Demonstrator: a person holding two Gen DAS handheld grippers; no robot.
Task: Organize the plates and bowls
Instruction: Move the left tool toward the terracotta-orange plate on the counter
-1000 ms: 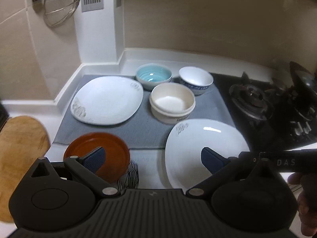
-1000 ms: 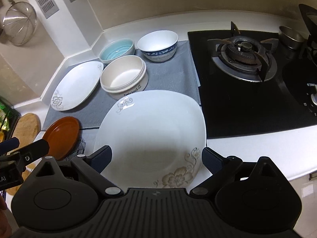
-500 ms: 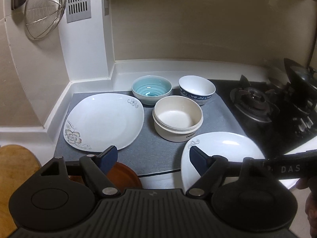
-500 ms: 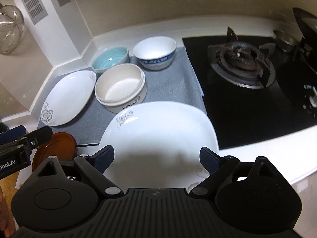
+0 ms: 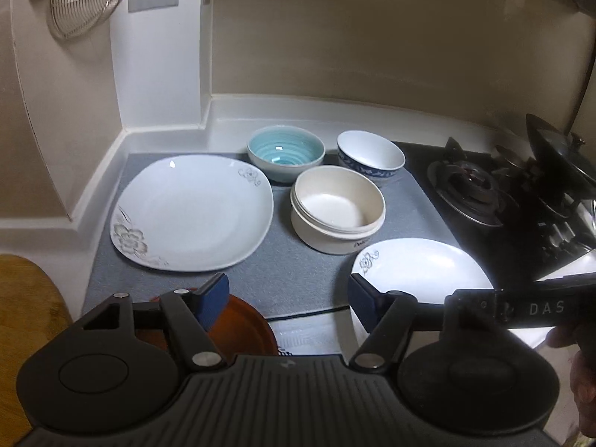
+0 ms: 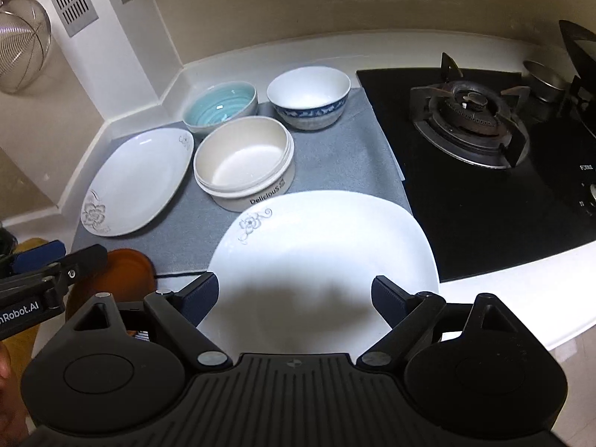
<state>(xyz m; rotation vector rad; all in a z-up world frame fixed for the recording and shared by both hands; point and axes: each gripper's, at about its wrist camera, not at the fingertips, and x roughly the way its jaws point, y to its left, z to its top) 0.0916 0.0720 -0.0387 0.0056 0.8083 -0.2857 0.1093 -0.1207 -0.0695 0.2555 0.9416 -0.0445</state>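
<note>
Both claws have advanced over the dishes; the orange plate has slid under the left claw

Left claw closing, nothing between; right claw apart above the near white plate, cream bowl at 11 o'clock

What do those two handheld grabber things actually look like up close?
Both look alike: the left gripper and right gripper have matte black plastic bodies with a ribbed central panel, round discs at each side, and silver pivot pins. Their fingers carry dark blue ribbed pads. White lettering runs along the side of each. No cables or sleeves are visible.
</note>
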